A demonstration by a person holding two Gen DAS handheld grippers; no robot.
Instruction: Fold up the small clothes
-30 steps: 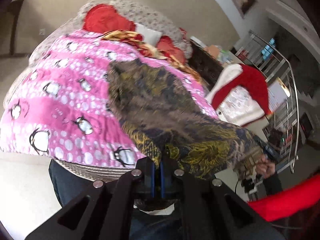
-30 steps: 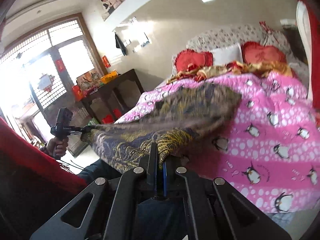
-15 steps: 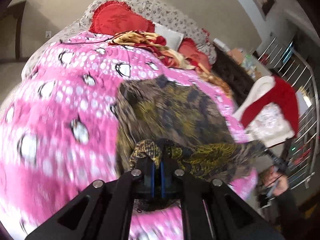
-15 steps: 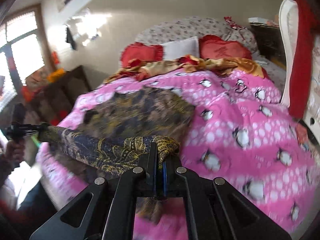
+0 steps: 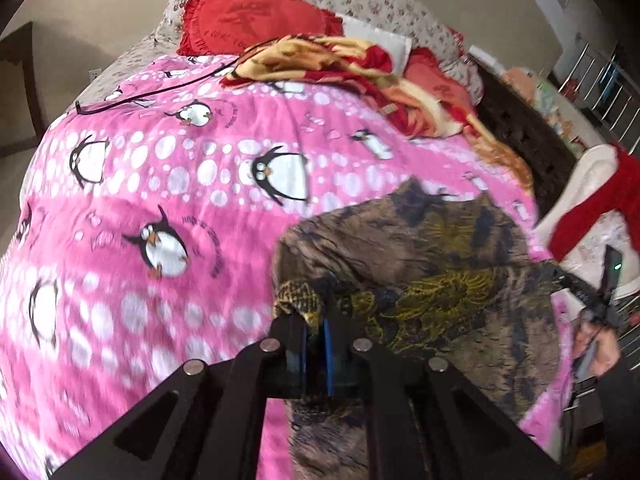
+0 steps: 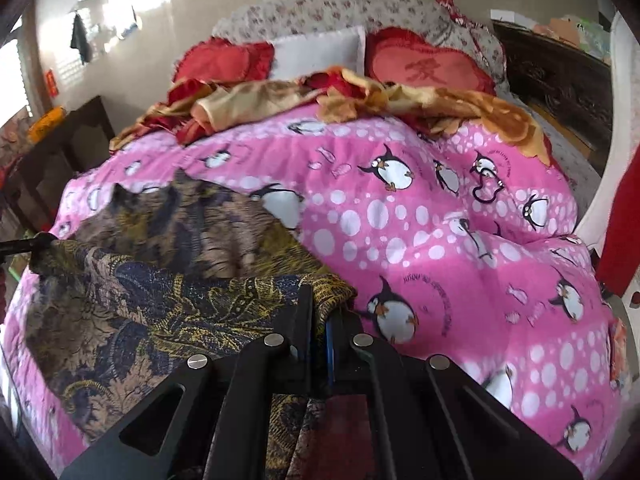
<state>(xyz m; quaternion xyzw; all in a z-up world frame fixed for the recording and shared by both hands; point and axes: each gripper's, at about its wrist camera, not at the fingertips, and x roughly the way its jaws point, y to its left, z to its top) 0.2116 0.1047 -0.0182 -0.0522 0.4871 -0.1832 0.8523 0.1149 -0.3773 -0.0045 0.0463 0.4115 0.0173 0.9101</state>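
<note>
Bedroom: bed (image 5: 132,60) under pink penguin blanket (image 5: 160,208), red cushions (image 5: 248,16) and crumpled red-gold cloth (image 5: 320,60) at head end. Brown-gold patterned garment (image 5: 420,264) lies spread on blanket at near edge, front hem lifted and stretched between both grippers. Left gripper (image 5: 316,328): jaws opening, slight gap, garment corner between them. Right gripper (image 6: 318,320): jaws fully closed, pinching opposite garment corner.
</note>
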